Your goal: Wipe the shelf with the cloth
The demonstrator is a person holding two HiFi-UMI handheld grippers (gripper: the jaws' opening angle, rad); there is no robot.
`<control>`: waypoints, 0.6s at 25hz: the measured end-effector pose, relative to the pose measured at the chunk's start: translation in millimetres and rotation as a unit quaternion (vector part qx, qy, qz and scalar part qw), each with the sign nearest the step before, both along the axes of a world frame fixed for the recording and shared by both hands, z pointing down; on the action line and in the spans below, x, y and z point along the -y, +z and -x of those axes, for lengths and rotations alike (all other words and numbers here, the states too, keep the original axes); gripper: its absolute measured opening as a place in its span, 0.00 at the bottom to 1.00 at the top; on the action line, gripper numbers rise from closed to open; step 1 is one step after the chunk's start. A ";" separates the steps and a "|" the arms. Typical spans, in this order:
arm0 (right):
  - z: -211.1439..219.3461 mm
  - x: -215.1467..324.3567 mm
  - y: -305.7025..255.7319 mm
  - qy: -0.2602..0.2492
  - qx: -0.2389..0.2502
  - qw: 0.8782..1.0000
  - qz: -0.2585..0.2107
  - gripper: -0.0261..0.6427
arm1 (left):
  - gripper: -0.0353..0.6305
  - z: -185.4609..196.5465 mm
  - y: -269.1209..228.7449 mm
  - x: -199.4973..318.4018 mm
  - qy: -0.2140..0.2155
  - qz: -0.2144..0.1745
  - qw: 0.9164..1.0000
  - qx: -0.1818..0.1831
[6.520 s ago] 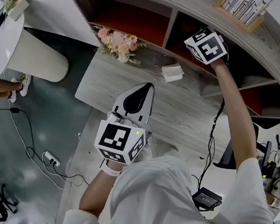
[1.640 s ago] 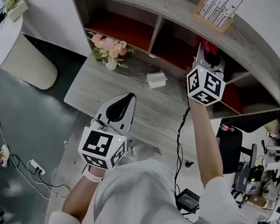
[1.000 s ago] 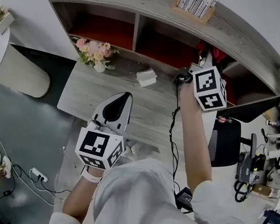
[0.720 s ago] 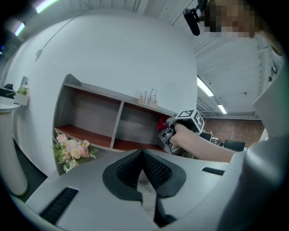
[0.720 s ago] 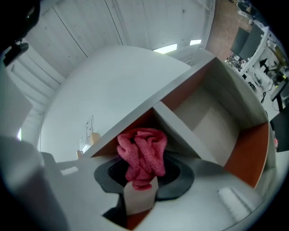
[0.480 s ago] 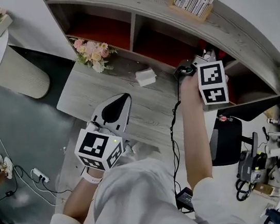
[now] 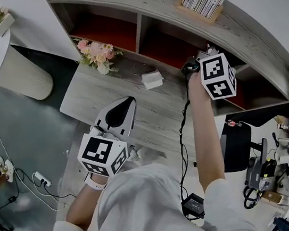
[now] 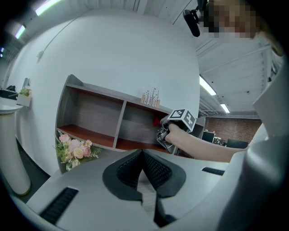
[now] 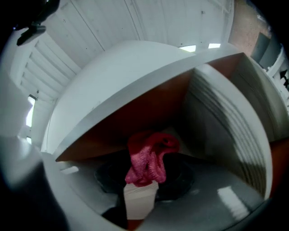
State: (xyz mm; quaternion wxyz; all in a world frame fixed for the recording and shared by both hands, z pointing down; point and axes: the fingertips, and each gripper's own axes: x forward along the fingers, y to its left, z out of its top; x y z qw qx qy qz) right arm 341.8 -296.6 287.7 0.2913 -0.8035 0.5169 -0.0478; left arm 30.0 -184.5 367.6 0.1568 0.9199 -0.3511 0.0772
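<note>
Since half a second ago the right gripper has edged a little farther in toward the shelf, while the left gripper has stayed low over the near part of the counter. The right fingers are closed tight on a red cloth, which bunches up just ahead of their tips. The left fingers are pressed together at the tips with nothing between them. In the left gripper view the cloth sits at the right end of the middle compartment, close to the upright divider. The right gripper view shows a grey wall on its right and a red-brown panel behind it. Whether the cloth is actually pressing on a shelf surface cannot be told from any view. By the look of it the task is under way: the cloth is in hand and up at the shelf. No dust or streak shows which parts are already wiped. The left compartment, behind the flowers, and the far right one may still need a pass.
</note>
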 end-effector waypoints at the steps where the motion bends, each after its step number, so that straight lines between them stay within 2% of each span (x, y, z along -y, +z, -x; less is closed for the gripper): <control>1: 4.8 5.3 -0.1 -0.008 -0.013 1.000 0.004 0.24 | 0.06 0.0 0.4 -0.1 -0.001 0.000 1.000 0.000; 8: 29.0 37.5 -0.3 -0.044 -0.067 0.996 0.029 0.24 | 0.06 10.8 1.1 -0.1 -0.012 0.001 1.000 0.005; 15: 69.8 74.9 0.0 -0.095 -0.140 0.984 0.052 0.24 | 0.06 24.3 1.2 3.2 -0.028 0.000 1.000 0.007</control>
